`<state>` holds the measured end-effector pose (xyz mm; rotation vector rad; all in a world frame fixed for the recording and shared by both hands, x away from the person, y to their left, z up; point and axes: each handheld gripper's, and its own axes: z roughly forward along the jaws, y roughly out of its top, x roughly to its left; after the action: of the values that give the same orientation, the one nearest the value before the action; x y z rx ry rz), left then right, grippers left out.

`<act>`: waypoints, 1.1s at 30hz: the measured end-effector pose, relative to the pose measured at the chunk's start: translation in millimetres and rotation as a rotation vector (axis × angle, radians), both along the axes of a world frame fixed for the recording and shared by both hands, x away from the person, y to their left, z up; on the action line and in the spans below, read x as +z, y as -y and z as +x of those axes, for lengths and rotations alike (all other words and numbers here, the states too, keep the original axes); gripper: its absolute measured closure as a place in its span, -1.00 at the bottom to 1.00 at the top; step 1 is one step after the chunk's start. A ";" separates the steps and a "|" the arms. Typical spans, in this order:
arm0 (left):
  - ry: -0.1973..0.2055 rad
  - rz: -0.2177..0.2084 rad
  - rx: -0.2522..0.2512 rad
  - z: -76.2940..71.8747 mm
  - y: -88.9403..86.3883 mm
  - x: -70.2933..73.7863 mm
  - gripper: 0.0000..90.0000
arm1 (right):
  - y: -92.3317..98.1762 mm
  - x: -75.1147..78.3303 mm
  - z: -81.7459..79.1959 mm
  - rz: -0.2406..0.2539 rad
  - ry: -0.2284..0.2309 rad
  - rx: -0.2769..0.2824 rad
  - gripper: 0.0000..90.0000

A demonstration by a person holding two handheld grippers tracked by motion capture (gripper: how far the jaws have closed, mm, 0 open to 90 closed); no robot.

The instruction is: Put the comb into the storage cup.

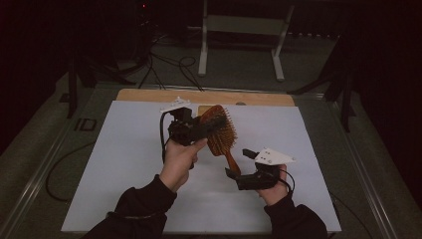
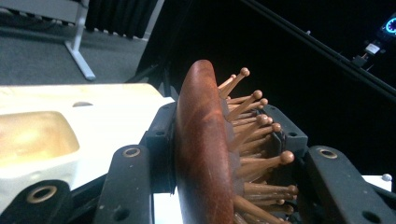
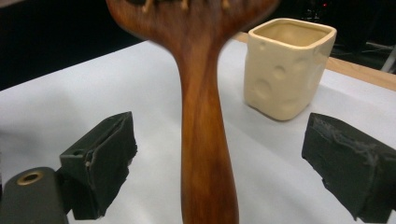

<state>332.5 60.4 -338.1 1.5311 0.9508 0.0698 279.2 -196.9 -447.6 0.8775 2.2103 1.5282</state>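
The hairbrush (image 1: 221, 133) hangs above the middle of the table, its wooden head clamped in the left hand-held gripper (image 1: 208, 125), whose jaws press one on the smooth back and one against the bristles (image 2: 254, 140). Its handle (image 3: 203, 140) points down toward the person, between the pads of the right hand-held gripper (image 1: 238, 167), which stand wide apart and clear of the wood on both sides. So this looks like a handover between hands: the left one has the brush, the right one has let go of the handle. The next move probably calls for the right hand to draw back without knocking the handle, and for the left to tip the brush toward the cream cup (image 3: 287, 65) just behind it. That cup stands upright on the white sheet (image 1: 124, 164) covering the table, whose wooden edge (image 1: 149, 94) shows at the far side. Beyond lie grey carpet, cables (image 1: 169, 67) and a white frame (image 1: 239, 30) in a dark room.
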 end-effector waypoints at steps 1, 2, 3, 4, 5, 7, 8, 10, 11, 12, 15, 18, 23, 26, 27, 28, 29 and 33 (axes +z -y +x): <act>0.006 0.001 0.003 0.8 -1.3 2.2 0.21 | 0.4 -0.4 -0.4 -0.004 0.002 -0.003 -0.78; 0.011 0.003 0.007 1.4 -2.7 4.4 0.21 | 1.2 -1.0 -0.7 -0.009 0.008 -0.005 -0.78; 0.013 0.004 0.010 2.2 -4.2 6.7 0.21 | 2.1 -1.5 -0.7 -0.007 0.007 -0.002 -0.78; 0.018 0.006 0.011 3.3 -5.6 8.9 0.21 | 2.8 -2.0 -0.8 -0.007 0.002 -0.003 -0.78; 0.022 0.007 0.015 4.3 -7.1 11.2 0.21 | 3.6 -2.4 -1.2 -0.006 0.000 -0.008 -0.78; 0.030 0.010 0.019 6.3 -9.8 15.5 0.21 | 5.1 -3.5 -1.9 -0.011 0.003 -0.002 -0.78; 0.033 0.010 0.023 7.2 -10.9 16.8 0.21 | 5.5 -4.0 -2.7 -0.010 0.004 -0.001 -0.78; 0.040 0.011 0.026 9.9 -13.5 20.5 0.21 | 6.0 -4.7 -3.8 -0.013 0.004 -0.002 -0.78; 0.040 0.016 0.025 10.9 -14.2 22.1 0.21 | 6.5 -5.1 -4.3 -0.015 0.007 0.001 -0.78; 0.043 0.019 0.029 11.6 -14.5 23.6 0.21 | 6.7 -5.4 -4.7 -0.013 0.003 0.005 -0.78; 0.057 0.030 0.041 14.7 -17.5 28.9 0.21 | 8.0 -6.5 -6.1 -0.024 0.006 0.008 -0.78; 0.062 0.032 0.055 18.6 -20.9 33.0 0.21 | 9.7 -7.0 -9.6 -0.041 0.019 0.014 -0.78; 0.070 0.046 0.087 26.9 -26.4 39.6 0.21 | 14.3 -8.4 -14.1 -0.055 0.023 0.024 -0.78; 0.076 0.057 0.104 32.4 -28.9 42.4 0.21 | 18.3 -9.3 -15.9 -0.054 0.021 0.019 -0.78; 0.079 0.057 0.107 34.3 -30.1 43.2 0.21 | 19.3 -9.5 -16.7 -0.056 0.019 0.022 -0.78; 0.080 0.054 0.111 36.0 -31.5 44.2 0.21 | 19.8 -10.0 -17.3 -0.055 0.016 0.021 -0.78; 0.081 0.053 0.117 37.9 -32.6 45.3 0.21 | 20.5 -10.6 -18.0 -0.060 0.018 0.025 -0.78; 0.090 0.066 0.145 46.3 -34.7 50.2 0.21 | 20.9 -12.0 -20.0 -0.063 0.017 0.031 -0.78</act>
<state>378.8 95.1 -287.9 1.5049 0.9942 0.2736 259.2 -217.8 -459.6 0.8123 2.2568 1.4657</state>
